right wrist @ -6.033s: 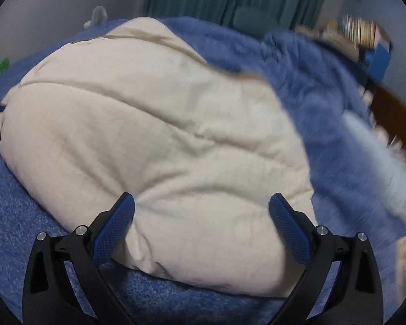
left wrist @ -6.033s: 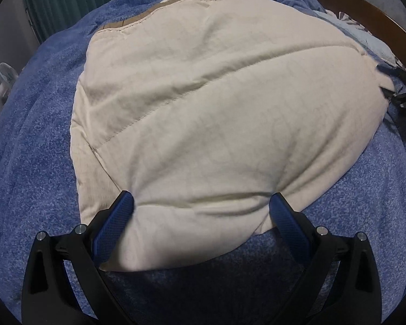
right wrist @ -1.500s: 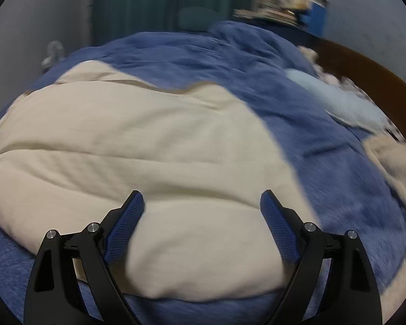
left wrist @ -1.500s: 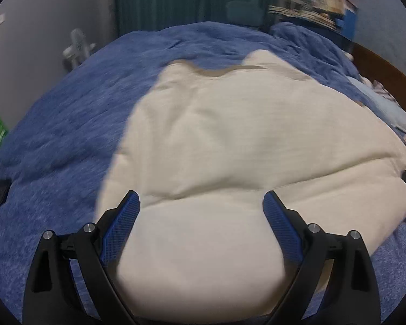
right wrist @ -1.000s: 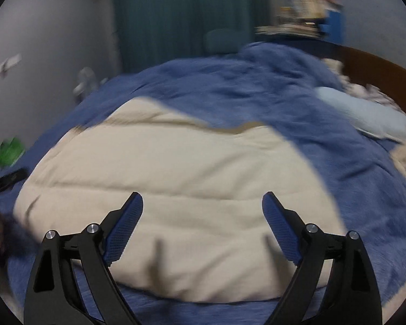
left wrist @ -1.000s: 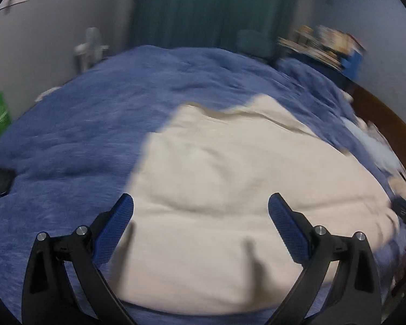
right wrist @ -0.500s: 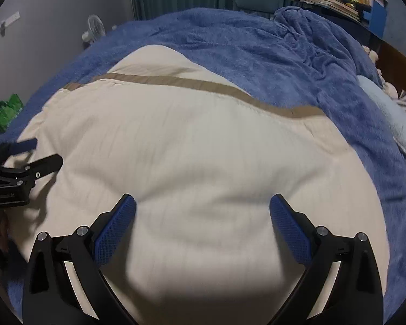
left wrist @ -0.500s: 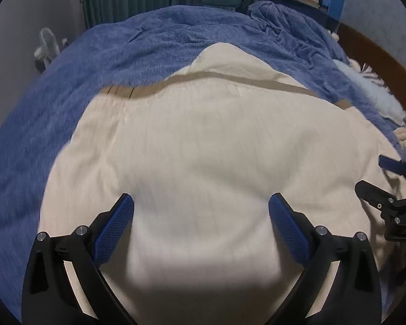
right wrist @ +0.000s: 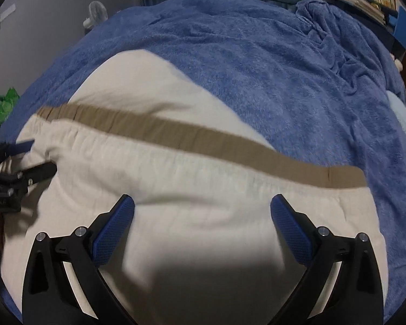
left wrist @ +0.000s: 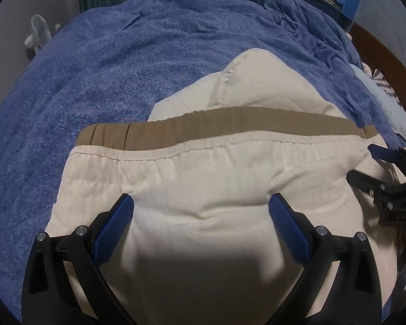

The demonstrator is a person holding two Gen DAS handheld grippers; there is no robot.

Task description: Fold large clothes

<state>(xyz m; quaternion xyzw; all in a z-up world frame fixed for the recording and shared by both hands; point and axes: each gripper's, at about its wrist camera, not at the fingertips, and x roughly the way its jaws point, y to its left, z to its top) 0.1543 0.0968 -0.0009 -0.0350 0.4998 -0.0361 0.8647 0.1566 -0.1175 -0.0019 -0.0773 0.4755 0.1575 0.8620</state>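
The left gripper (left wrist: 201, 208) hangs over the near part of the cream padded fabric garment with a tan band along its edge (left wrist: 216, 189), its blue-padded jaws spread wide and holding nothing; whether the pad tips press the cloth cannot be told. The right gripper (right wrist: 202, 210) is likewise wide open and empty above the same garment, with the left one showing at the edge of its view, so the two stand near each other over the cloth. The garment lies folded on the fuzzy blue blanket (left wrist: 121, 54) that covers the bed, its tan band running across beyond both grippers. The likely risk is that the puffy layers spring apart or slide on the soft blanket if a jaw drags across the top, or that a grip catches only the upper layer and skews the fold.
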